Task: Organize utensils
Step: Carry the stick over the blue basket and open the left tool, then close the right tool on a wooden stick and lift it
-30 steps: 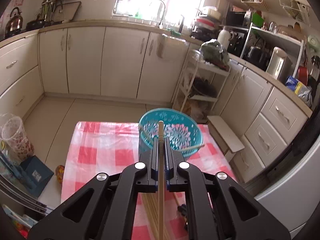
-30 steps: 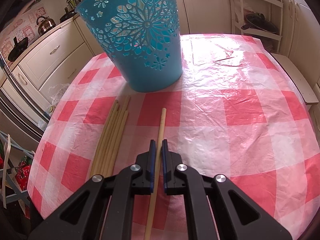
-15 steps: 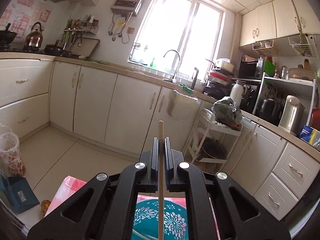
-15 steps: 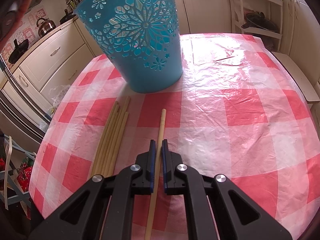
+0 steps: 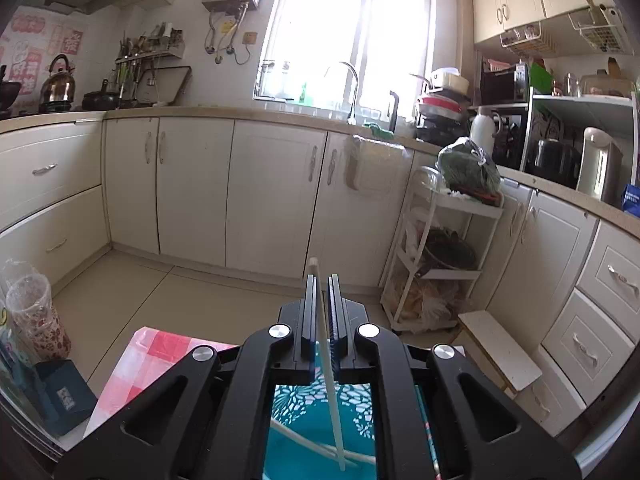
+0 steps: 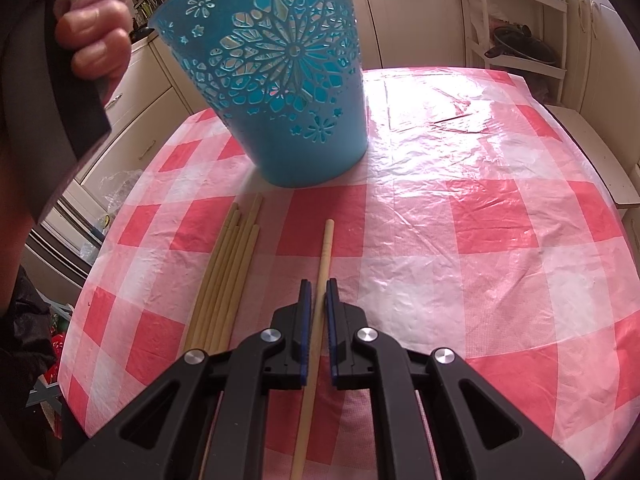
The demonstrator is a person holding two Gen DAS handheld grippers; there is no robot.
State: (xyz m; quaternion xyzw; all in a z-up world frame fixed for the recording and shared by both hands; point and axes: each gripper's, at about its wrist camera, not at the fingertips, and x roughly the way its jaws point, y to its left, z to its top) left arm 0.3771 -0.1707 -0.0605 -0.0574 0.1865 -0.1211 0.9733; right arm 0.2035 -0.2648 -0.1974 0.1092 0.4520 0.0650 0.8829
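A: In the left wrist view, what is seen at the left tool?

B: The pads are narrowly parted, with a pale chopstick running between them. Its upper end leans on the left pad; its lower end sits inside the blue basket directly below the tool. Whether the stick is gripped or loose cannot be told for certain; a slight gap shows on the right side.

A: How is it expected to handle?

B: It is judged light, stiff and smooth, so slipping is likely under a light pinch. A hold near mid-length would be steadier.

A: And the right wrist view?

B: The right tool is set narrowly around a single wooden chopstick lying on the checked worktop; small gaps remain on both sides, so it is not clamped. A bundle of chopsticks lies just left of the tool.

A: What stands in the way?

B: The perforated basket stands ahead, near the stick tips. A hand is seen upper left, well apart. The plastic cloth is wrinkled and glossy, so the stick may roll.
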